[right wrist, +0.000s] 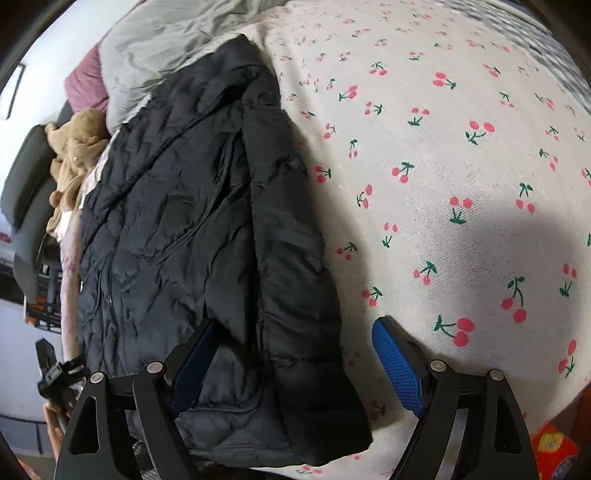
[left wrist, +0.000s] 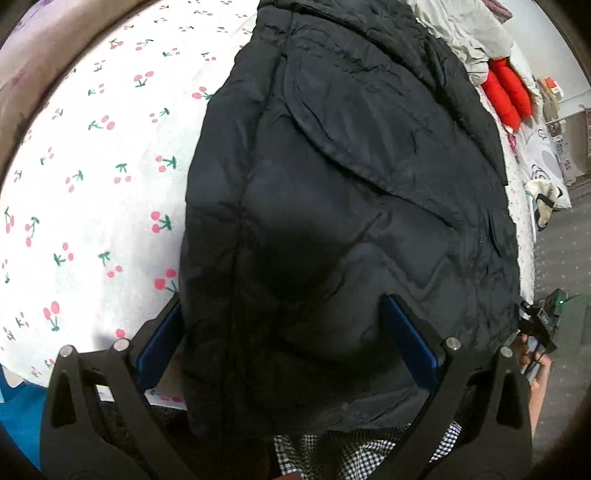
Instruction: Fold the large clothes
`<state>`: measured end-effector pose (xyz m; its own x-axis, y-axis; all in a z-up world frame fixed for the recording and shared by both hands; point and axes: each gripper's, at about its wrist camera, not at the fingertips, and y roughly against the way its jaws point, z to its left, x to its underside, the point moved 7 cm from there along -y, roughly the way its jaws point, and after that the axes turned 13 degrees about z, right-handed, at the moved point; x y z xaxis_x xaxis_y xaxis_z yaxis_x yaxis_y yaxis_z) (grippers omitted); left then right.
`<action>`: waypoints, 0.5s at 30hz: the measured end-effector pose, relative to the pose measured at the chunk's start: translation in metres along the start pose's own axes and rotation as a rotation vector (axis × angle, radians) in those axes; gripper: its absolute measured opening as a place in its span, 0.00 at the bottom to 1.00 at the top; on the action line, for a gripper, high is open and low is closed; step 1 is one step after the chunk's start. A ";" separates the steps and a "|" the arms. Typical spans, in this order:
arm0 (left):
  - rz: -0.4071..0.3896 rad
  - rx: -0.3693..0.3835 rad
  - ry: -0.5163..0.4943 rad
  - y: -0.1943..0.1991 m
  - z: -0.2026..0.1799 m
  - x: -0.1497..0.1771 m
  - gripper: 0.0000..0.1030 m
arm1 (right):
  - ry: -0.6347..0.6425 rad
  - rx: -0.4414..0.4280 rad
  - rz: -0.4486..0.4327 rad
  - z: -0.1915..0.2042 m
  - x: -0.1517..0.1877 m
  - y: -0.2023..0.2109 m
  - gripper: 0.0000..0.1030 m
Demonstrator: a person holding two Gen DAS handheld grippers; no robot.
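Both hand-held grippers wide open over the near hem of the coat, nothing gripped yet.

Black padded coat (left wrist: 332,192) lies lengthwise on the cherry-print bed sheet (left wrist: 92,166), sleeves folded in, hem at the near bed edge. Left hand-held gripper (left wrist: 280,332) straddles the hem's left corner, pads not pressing. Right hand-held gripper (right wrist: 295,354) straddles the hem's right edge, one finger (right wrist: 397,363) on bare sheet beside the coat. Likely lining up to pinch both hem corners and fold toward the collar. Grey bedding (right wrist: 166,33) sits beyond the collar.
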<state>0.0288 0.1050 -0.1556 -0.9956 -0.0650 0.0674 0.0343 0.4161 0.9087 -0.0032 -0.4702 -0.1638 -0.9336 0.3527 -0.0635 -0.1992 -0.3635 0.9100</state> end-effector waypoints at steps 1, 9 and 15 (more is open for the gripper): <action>-0.001 0.014 0.003 0.000 0.001 0.002 0.99 | 0.012 0.004 0.001 0.000 0.001 0.000 0.83; 0.031 0.118 -0.020 -0.004 -0.012 0.013 0.71 | 0.069 -0.056 0.063 0.018 0.005 -0.014 0.62; 0.021 0.181 -0.036 0.012 -0.029 0.020 0.15 | 0.133 -0.115 0.043 0.044 0.003 0.013 0.10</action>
<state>0.0122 0.0827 -0.1310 -0.9974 -0.0230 0.0679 0.0425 0.5736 0.8180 0.0040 -0.4361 -0.1345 -0.9717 0.2202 -0.0860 -0.1838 -0.4749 0.8606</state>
